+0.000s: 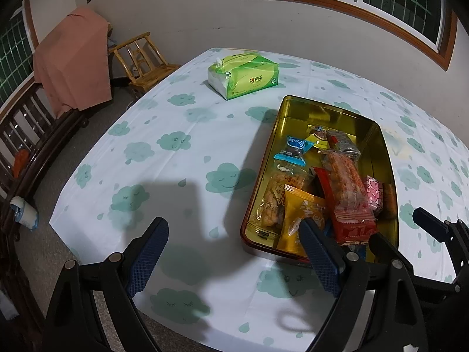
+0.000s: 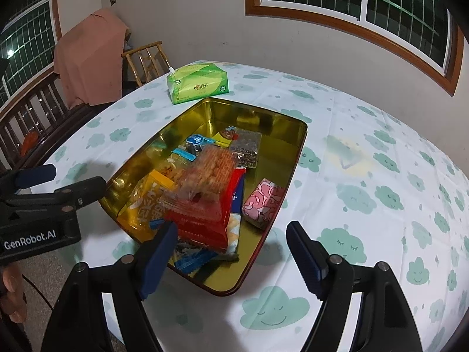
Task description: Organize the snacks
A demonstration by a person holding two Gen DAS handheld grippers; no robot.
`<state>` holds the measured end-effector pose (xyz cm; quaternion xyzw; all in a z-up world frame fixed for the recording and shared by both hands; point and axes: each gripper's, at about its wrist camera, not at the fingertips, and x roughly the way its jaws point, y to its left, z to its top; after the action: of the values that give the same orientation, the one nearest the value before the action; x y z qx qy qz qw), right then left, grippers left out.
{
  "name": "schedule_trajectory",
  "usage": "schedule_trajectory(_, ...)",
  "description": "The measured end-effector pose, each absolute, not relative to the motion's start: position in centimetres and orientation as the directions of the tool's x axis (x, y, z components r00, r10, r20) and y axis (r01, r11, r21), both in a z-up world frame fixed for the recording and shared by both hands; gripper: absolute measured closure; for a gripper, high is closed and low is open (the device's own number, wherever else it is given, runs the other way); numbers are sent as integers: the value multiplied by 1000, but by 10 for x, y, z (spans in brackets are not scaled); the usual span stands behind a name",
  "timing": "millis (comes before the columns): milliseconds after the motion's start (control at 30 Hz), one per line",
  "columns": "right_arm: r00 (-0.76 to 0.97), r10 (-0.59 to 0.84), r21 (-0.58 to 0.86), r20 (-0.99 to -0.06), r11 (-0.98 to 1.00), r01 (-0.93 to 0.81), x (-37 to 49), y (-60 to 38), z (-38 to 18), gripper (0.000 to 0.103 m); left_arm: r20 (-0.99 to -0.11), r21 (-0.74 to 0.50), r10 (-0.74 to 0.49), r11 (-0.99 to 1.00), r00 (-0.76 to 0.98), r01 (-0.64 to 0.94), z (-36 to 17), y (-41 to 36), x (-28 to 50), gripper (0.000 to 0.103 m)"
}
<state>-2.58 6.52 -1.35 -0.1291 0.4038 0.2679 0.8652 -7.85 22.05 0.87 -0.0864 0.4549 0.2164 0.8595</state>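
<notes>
The right gripper (image 2: 231, 259) is standing wide open at the bottom centre of its own view, jaws spread with nothing pressed between the pads. Just beyond it the red-and-clear cracker pack (image 2: 205, 193) is showing blurred on top of the pile, as though only now coming to rest — my reading, not a certainty. The left gripper (image 1: 234, 256) is likewise hanging released at the bottom of its view, empty, its right-hand finger overlapping the near edge of the tin.

Moving outward, the gold tin (image 2: 296, 146) is lying in the middle of the frame and is holding every snack I can find: a yellow packet (image 2: 149, 196), a blue-wrapped sweet (image 2: 196, 143), a dark seed bar (image 2: 246, 146) and a pink patterned packet (image 2: 263, 202) towards the lower right of the tin.

Further out, the cloud-print tablecloth (image 2: 381, 176) is carrying no loose snacks that either view shows — only the green tissue pack (image 2: 198, 83) at upper centre. So the gathering is looking essentially finished; what may be remaining is tidying the heap, and no lid is showing in either view.
</notes>
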Motion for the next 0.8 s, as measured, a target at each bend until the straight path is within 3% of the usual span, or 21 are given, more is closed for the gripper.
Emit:
schedule_trajectory(633, 513, 362, -3, -779, 815, -580, -26, 67, -18, 25, -822, 39, 275, 901, 499, -432, 6, 212, -74, 15)
schedule_trajectory(800, 514, 361, -4, -778, 815, -579, -26, 66, -18, 25, -819, -52, 189, 917, 543, -397, 9, 212, -76, 14)
